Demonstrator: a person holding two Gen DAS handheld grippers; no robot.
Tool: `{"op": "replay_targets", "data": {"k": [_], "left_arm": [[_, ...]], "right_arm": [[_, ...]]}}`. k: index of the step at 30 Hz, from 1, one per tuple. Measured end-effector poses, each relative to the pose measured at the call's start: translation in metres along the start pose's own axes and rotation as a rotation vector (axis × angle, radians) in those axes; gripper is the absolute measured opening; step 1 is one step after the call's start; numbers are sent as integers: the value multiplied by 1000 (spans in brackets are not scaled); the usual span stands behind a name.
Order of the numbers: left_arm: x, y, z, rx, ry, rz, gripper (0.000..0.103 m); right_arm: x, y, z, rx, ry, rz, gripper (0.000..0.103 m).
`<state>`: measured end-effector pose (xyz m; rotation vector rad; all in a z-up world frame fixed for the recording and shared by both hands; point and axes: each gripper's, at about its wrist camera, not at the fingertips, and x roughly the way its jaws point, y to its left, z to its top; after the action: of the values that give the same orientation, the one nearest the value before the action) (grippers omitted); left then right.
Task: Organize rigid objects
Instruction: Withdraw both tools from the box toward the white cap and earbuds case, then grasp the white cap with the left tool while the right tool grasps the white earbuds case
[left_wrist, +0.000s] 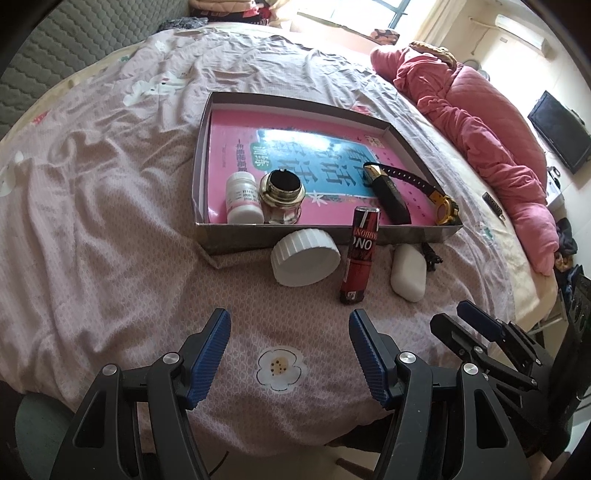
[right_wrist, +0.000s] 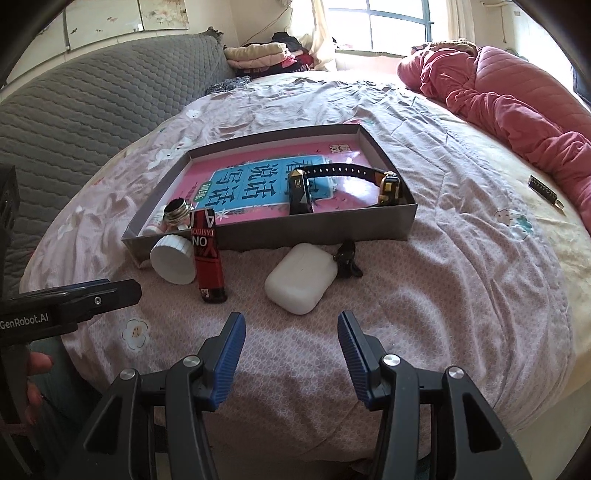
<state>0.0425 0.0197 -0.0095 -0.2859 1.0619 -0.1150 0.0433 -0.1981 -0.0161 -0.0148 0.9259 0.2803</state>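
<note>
A grey shallow box lies on the bed with a pink book inside. In it are a white pill bottle, a glass jar, a black-gold case and a wristwatch. In front of the box lie a white lid, a red lighter, a white earbud case and a small black clip. My left gripper and right gripper are open and empty, hovering short of these.
A pink quilt is bundled along the bed's right side. A black remote lies near it. A grey padded headboard stands at the left. The right gripper shows in the left wrist view.
</note>
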Motion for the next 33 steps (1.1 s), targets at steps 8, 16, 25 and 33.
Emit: {"op": "replay_targets", "data": {"k": [8, 16, 25, 33], "left_arm": [[13, -2, -1, -6, 21, 9, 68], [24, -1, 10, -30, 26, 5, 68], [26, 3, 31, -98, 11, -32, 68], [35, 5, 50, -166, 37, -58, 68]], "right_arm": [[7, -1, -3, 8, 15, 5, 52], [13, 0, -3, 5, 30, 10, 52], [18, -5, -3, 21, 39, 11, 52], [20, -4, -3, 19, 43, 10, 52]]}}
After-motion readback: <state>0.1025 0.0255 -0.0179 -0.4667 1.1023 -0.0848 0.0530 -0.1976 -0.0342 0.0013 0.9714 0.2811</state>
